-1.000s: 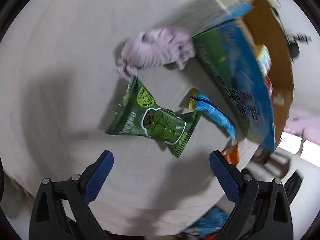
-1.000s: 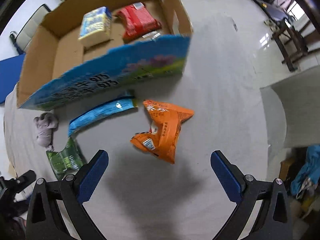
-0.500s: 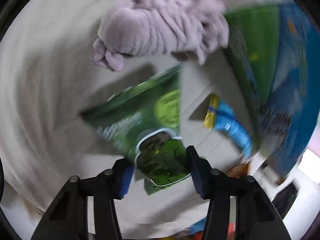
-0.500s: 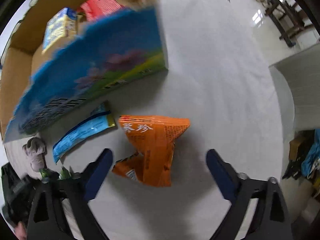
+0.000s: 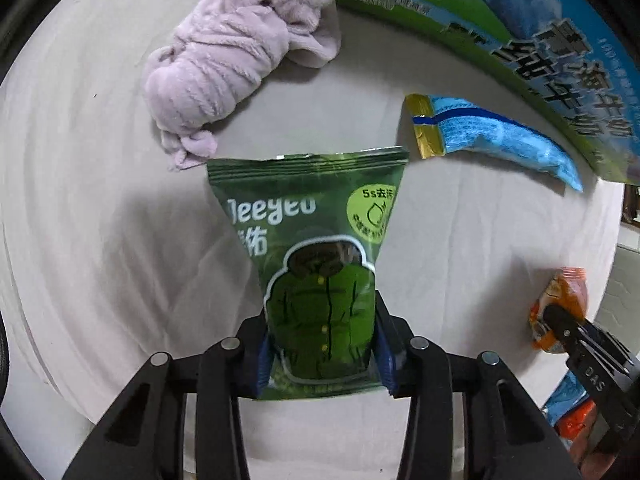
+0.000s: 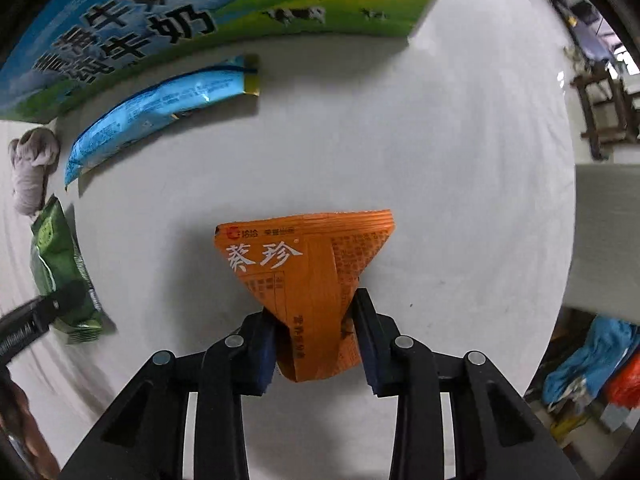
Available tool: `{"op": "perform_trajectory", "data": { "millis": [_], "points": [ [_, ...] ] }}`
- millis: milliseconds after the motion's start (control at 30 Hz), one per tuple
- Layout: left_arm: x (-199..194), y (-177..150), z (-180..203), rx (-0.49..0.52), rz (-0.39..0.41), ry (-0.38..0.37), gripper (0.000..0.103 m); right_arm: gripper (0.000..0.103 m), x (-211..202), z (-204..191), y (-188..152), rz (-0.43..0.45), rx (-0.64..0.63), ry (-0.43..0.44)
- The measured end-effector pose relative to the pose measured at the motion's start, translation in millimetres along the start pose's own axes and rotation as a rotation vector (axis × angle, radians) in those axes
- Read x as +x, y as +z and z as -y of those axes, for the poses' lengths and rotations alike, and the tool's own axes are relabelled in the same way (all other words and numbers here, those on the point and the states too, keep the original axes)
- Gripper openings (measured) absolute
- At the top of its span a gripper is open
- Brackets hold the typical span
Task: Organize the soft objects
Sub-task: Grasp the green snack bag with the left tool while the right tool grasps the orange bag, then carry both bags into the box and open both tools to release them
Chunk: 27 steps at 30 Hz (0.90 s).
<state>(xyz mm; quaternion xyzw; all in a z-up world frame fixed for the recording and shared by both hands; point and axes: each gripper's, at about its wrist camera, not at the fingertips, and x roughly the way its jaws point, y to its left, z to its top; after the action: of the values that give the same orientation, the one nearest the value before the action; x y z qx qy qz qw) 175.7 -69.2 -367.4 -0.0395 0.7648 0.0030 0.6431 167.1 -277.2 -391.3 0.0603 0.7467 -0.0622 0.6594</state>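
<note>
A: Two packets are gripped at once. What does the green one say?

B: The green pouch (image 5: 316, 272), pinched at its lower end by the left gripper (image 5: 320, 354), reads "Deeyeo" in white, with Chinese characters under it, a round badge "5s去污", and a drawing of a green padded jacket. Its blue fingers (image 5: 264, 356) press both sides, and the top end points away over the table (image 5: 100, 220).

A: And the other?

B: The right gripper (image 6: 316, 344) has closed narrow on the orange packet (image 6: 308, 276), squeezing its lower end into a waist. White characters "藜珍" sit on the front, with small print beside them too fine to read.

A: What lies around them?

B: A blue sachet (image 6: 156, 108) with a gold end lies just beside the box (image 6: 192, 12), whose printed side shows big dark characters ending in "牛奶", with cows on green grass. A lilac plush cloth (image 5: 224, 64) sits bunched near the pouch's top edge, close to the box corner.
</note>
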Motion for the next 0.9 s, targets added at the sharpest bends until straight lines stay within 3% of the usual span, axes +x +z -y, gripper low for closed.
{"op": "perform_trajectory", "data": {
  "millis": [233, 367, 400, 500, 900],
  "points": [
    [5.3, 0.6, 18.2, 0.017, 0.031, 0.018, 0.036, 0.039, 3.8, -15.1, -1.0, 0.008, 0.017, -0.011],
    [-12.0, -3.5, 26.8, 0.036, 0.072, 0.030, 0.034, 0.037, -0.1, -11.3, -8.0, 0.028, 0.030, -0.006],
    [-17.2, -5.2, 27.6, 0.035, 0.071, 0.000, 0.033, 0.036, -2.2, -10.5, -8.2, 0.034, 0.029, -0.013],
    [-37.7, -26.9, 33.9, 0.063, 0.123, -0.003, 0.033, 0.034, -13.3, -14.2, -14.7, 0.042, 0.012, -0.007],
    [-135.0, -81.0, 73.4, 0.151, 0.277, -0.089, 0.033, 0.033, -118.3, -20.4, -51.2, 0.208, -0.044, 0.071]
  ]
}}
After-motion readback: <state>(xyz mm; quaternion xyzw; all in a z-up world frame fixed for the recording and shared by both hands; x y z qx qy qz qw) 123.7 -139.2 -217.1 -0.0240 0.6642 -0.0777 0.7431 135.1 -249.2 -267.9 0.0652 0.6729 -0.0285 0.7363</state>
